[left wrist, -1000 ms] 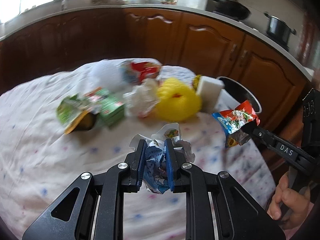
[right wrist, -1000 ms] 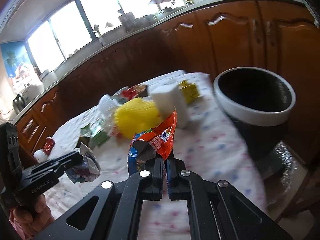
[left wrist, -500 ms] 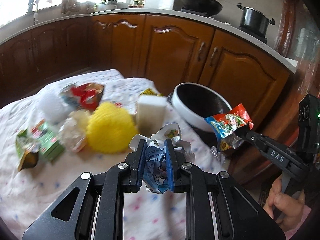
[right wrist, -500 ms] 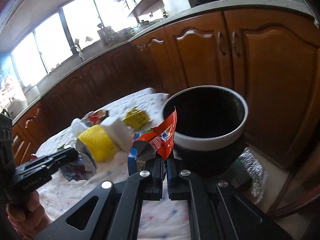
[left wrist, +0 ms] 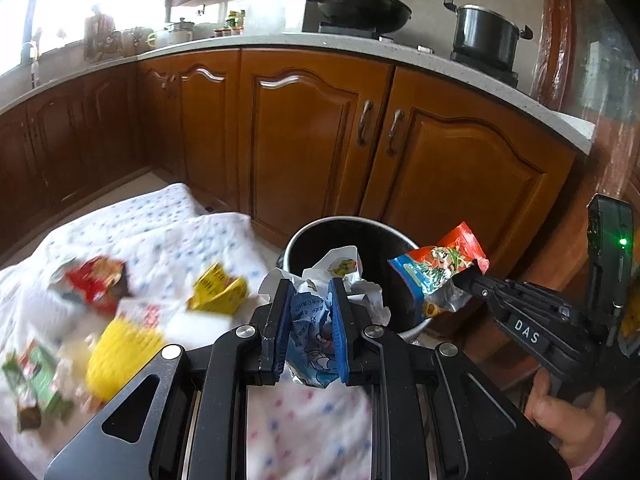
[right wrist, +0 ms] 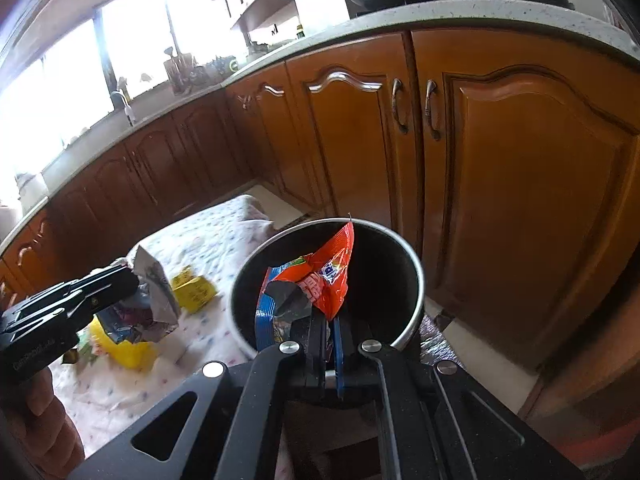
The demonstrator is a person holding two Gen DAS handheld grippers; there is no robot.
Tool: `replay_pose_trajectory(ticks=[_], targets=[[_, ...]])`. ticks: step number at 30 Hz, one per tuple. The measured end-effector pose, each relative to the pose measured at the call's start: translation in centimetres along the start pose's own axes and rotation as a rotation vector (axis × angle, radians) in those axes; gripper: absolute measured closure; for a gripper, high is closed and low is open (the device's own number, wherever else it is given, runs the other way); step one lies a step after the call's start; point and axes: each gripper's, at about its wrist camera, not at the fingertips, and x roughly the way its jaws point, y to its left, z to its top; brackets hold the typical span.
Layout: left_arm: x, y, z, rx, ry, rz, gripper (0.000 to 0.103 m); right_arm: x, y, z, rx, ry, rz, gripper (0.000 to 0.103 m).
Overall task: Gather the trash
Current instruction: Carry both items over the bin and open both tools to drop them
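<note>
Orange-red, the snack wrapper [right wrist: 320,280] clenched in our right gripper [right wrist: 329,340] hung directly over the bin [right wrist: 412,264], nearer than the crumpled blue wrapper [left wrist: 310,320] pinched in our left gripper [left wrist: 308,330], which sat short of the rim above the table's edge.

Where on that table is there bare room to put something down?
Bare cloth lies at the far end, beyond the red wrapper and yellow packet, and near the bin. The stretch around the yellow ball and green carton is crowded.
</note>
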Motion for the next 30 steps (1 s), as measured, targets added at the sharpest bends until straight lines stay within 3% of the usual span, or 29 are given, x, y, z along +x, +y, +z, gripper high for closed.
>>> replay_pose_trajectory(ticks=[9,16,18,20,22,24,30], targets=[[7.5,-1.4,2.5,0.007,0.129,0.033,0.086,4.4,-1.2,1.1,-0.083,0.126,-0.036,0.1],[11.2,-1.9,2.9,0.021,0.199,0.043,0.084,6.5,-1.6,1.2,-0.127,0.195,-0.043,0.096],[11.7,-2.0,2.7,0.022,0.216,0.042,0.079,6.7,-1.6,1.3,-0.133,0.208,-0.059,0.094],[12.3,-2.1,2.6,0.02,0.231,0.038,0.074,6.8,-1.9,1.3,-0.127,0.212,-0.054,0.082],[12.7,-2.0,2.5,0.01,0.245,0.023,0.051,6.6,-2.1,1.2,-0.116,0.214,-0.05,0.072],[12.5,-2.1,2.4,0.005,0.236,0.011,0.045,6.8,-2.2,1.0,-0.106,0.208,-0.045,0.067],[10.0,-1.9,2.0,-0.018,0.198,-0.006,0.044,4.8,-2.8,0.4,-0.053,0.162,-0.019,0.061]])
